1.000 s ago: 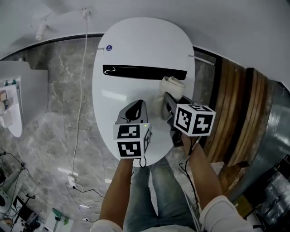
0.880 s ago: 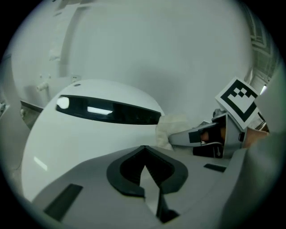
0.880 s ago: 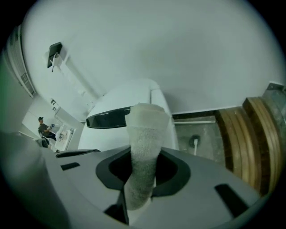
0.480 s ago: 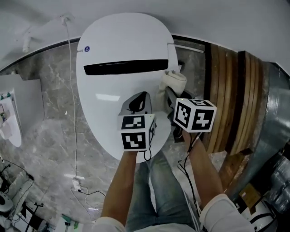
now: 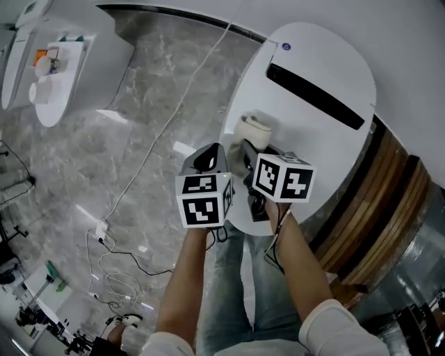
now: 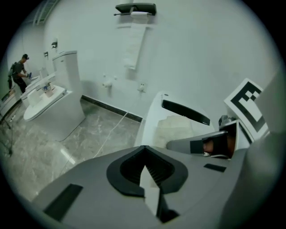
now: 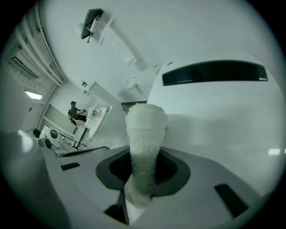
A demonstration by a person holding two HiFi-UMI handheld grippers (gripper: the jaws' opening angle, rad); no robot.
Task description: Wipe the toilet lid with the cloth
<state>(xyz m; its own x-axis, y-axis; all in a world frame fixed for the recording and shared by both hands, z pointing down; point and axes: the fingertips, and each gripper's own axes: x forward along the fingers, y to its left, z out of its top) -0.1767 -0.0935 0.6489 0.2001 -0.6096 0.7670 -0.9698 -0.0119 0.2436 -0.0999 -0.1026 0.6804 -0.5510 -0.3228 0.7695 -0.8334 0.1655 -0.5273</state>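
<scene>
The white oval toilet lid [image 5: 316,149] with a black strip [image 5: 316,97] lies at the upper right of the head view. A rolled pale cloth [image 5: 253,130] rests on the lid near its left edge, and my right gripper [image 5: 250,149] is shut on it. In the right gripper view the cloth [image 7: 144,134] stands up between the jaws in front of the lid [image 7: 223,120]. My left gripper [image 5: 208,156] is shut and empty, just off the lid's left rim. Seen from the left gripper [image 6: 145,166], the lid [image 6: 152,118] is ahead on the right.
A second toilet [image 5: 52,73] stands at the far left on the grey marble floor [image 5: 139,90]. A white cable [image 5: 163,135] runs across that floor. Wooden slats [image 5: 368,215] border the lid on the right. A paper holder [image 6: 135,9] hangs on the wall; a person [image 6: 18,71] stands far off.
Both grippers have swept left across the lid. The cloth has gone from the lid's right edge to its left edge. The head view has swung, so the lid now sits upper right.
</scene>
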